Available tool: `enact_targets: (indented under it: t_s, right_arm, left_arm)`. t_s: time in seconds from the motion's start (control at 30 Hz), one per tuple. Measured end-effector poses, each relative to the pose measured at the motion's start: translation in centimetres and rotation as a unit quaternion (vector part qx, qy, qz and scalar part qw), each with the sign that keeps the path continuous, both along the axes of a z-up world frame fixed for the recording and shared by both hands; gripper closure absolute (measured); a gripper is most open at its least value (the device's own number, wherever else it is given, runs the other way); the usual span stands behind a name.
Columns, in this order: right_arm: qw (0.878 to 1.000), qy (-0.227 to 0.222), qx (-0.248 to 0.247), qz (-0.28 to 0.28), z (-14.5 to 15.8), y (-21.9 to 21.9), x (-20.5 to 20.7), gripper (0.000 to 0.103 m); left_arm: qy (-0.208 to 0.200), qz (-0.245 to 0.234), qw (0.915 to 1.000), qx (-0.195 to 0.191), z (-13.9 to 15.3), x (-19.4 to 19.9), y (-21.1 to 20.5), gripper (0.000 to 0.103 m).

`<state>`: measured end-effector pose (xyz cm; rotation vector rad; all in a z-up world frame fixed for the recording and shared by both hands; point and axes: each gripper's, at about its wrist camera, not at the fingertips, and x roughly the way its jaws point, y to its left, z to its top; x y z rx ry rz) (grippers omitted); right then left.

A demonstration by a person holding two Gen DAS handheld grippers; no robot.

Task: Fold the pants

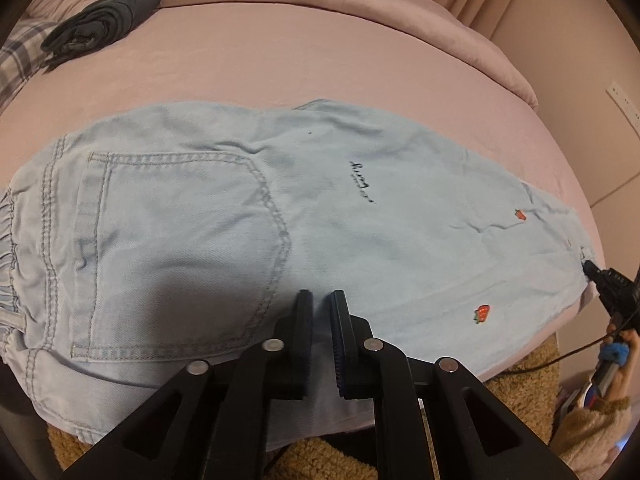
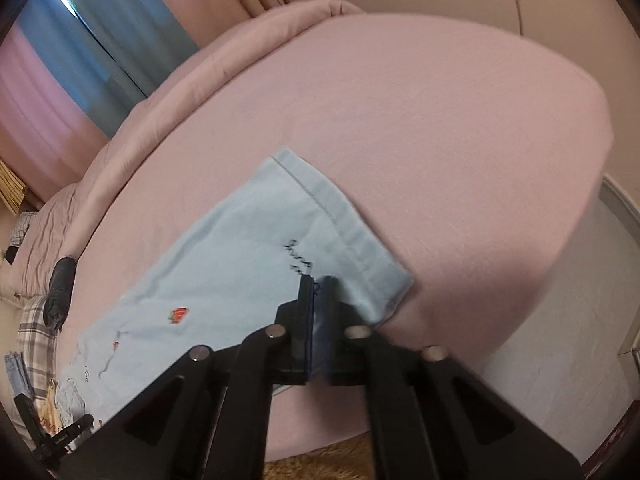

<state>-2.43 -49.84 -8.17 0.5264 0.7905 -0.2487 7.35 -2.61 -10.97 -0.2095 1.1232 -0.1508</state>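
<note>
Light blue denim pants (image 1: 248, 216) lie flat on the pink bed, waistband at the left, back pocket up, leg with strawberry patches running right. My left gripper (image 1: 322, 298) hovers over the pants near the front edge, its jaws a narrow gap apart with nothing between them. In the right wrist view the pants' hem end (image 2: 332, 216) lies on the bed. My right gripper (image 2: 318, 282) sits over the hem corner with its jaws nearly closed; cloth shows between them. The right gripper also shows in the left wrist view (image 1: 590, 270) at the hem.
A pink bed sheet (image 1: 320, 52) covers the bed, with a rolled pink duvet (image 2: 240, 40) along the far side. A folded dark garment (image 1: 100, 24) and a plaid cloth (image 1: 20, 60) lie at the far left. A brown fuzzy rug (image 1: 520, 368) lies below the bed edge.
</note>
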Motion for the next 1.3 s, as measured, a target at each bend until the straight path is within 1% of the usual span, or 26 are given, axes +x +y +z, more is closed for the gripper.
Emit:
enact_targets:
  t_s: [0.03,0.07,0.13,0.2,0.23,0.3,0.33,0.4,0.53,0.6,0.67,0.73,0.77,0.8,0.83,0.87,0.9,0.93,1.0,1.03,1.1,1.17,1.2,1.23,1.27,1.3]
  right_arm:
    - [1.000,-0.007,-0.011,0.008,0.5,1.1,-0.1,0.074]
    - [0.999,-0.023,-0.019,0.029,1.0,2.2,-0.8,0.069]
    - [0.996,-0.047,-0.008,0.074,1.4,4.1,-1.4,0.068]
    - [0.993,-0.046,-0.010,0.106,0.9,5.6,-1.6,0.068]
    - [0.992,-0.039,-0.020,0.118,0.6,6.4,-1.5,0.070]
    - [0.990,-0.008,-0.072,0.121,-0.7,7.1,-1.3,0.074]
    - [0.990,0.007,-0.089,0.111,-1.3,6.9,-1.2,0.086]
    - [0.993,0.003,-0.079,0.087,-1.7,5.2,-1.5,0.103]
    - [0.996,0.000,-0.074,0.050,-1.4,2.0,-2.0,0.103]
    - [0.995,0.008,-0.099,0.029,-1.2,1.2,-1.6,0.103]
    - [0.998,0.003,-0.064,0.024,-1.0,0.2,-1.6,0.103]
    - [0.999,0.003,-0.048,0.019,-0.4,-0.1,-1.5,0.101]
    - [0.998,-0.003,-0.054,0.018,0.4,0.1,-1.9,0.097]
    - [0.998,-0.011,-0.067,0.011,1.0,0.1,-2.4,0.080]
    - [0.996,-0.020,-0.083,0.000,1.7,0.7,-2.5,0.050]
    - [0.995,-0.028,-0.094,-0.019,2.3,0.8,-2.6,0.035]
    - [0.995,-0.030,-0.092,-0.029,2.3,0.5,-2.7,0.025]
    - [0.996,-0.030,-0.083,-0.032,2.1,0.0,-2.6,0.027]
    - [0.998,-0.009,-0.055,-0.038,1.1,-1.1,-2.3,0.027]
    - [0.999,-0.005,-0.042,-0.035,0.5,-1.6,-2.4,0.029]
    - [1.000,-0.014,-0.010,-0.014,-0.6,-2.1,-2.4,0.033]
    - [0.999,-0.038,0.008,-0.002,-1.3,-2.0,-1.9,0.035]
    - [0.999,-0.052,0.013,0.001,-1.6,-1.7,-1.7,0.040]
    - [0.998,-0.054,0.020,0.008,-1.9,-1.5,-1.2,0.052]
    - [0.999,-0.052,0.013,0.008,-2.2,-0.9,-1.2,0.060]
    - [0.999,-0.050,0.003,0.010,-2.1,-0.6,-0.9,0.078]
  left_arm:
    - [-0.001,-0.004,1.0000,0.001,0.4,-0.1,-0.2,0.091]
    - [-0.004,-0.006,1.0000,0.007,0.8,-0.1,-0.5,0.091]
    - [-0.025,-0.022,0.9993,0.015,1.9,-0.2,-2.0,0.091]
    - [-0.040,-0.043,0.9983,0.006,2.8,-0.3,-3.2,0.091]
    - [-0.047,-0.056,0.9973,-0.004,3.2,-0.4,-4.1,0.091]
    - [-0.051,-0.081,0.9952,-0.018,3.5,-0.2,-5.6,0.091]
    - [-0.048,-0.091,0.9945,-0.020,3.3,-0.1,-6.4,0.091]
    - [-0.038,-0.099,0.9943,-0.007,2.5,0.2,-7.5,0.091]
    - [-0.011,-0.094,0.9955,0.006,0.5,1.1,-8.0,0.091]
    - [-0.013,-0.093,0.9955,0.009,0.1,1.2,-7.9,0.091]
    - [-0.011,-0.089,0.9959,0.008,0.1,1.5,-7.9,0.091]
    - [-0.010,-0.086,0.9962,0.006,0.4,1.6,-8.0,0.091]
    - [-0.011,-0.086,0.9962,0.005,0.7,1.5,-8.0,0.091]
    - [-0.014,-0.086,0.9962,0.006,0.9,1.5,-8.2,0.091]
    - [-0.016,-0.087,0.9961,0.006,1.0,1.6,-8.4,0.091]
    - [-0.018,-0.088,0.9959,0.006,1.1,1.6,-8.5,0.091]
    - [-0.020,-0.089,0.9958,0.003,1.2,1.6,-8.6,0.091]
    - [-0.021,-0.090,0.9958,-0.002,1.3,1.6,-8.7,0.090]
    - [-0.022,-0.092,0.9955,-0.009,1.2,1.7,-9.0,0.089]
    - [-0.022,-0.094,0.9953,-0.014,1.2,1.7,-9.2,0.086]
    - [-0.018,-0.097,0.9948,-0.026,1.0,1.7,-9.5,0.083]
    - [-0.014,-0.101,0.9942,-0.036,0.9,1.7,-9.5,0.082]
    - [-0.012,-0.102,0.9940,-0.040,0.8,1.8,-9.7,0.082]
    - [-0.011,-0.102,0.9938,-0.041,0.9,1.9,-9.6,0.081]
    - [-0.011,-0.103,0.9937,-0.041,1.0,2.0,-9.7,0.080]
    - [-0.012,-0.104,0.9935,-0.044,1.2,2.1,-9.8,0.079]
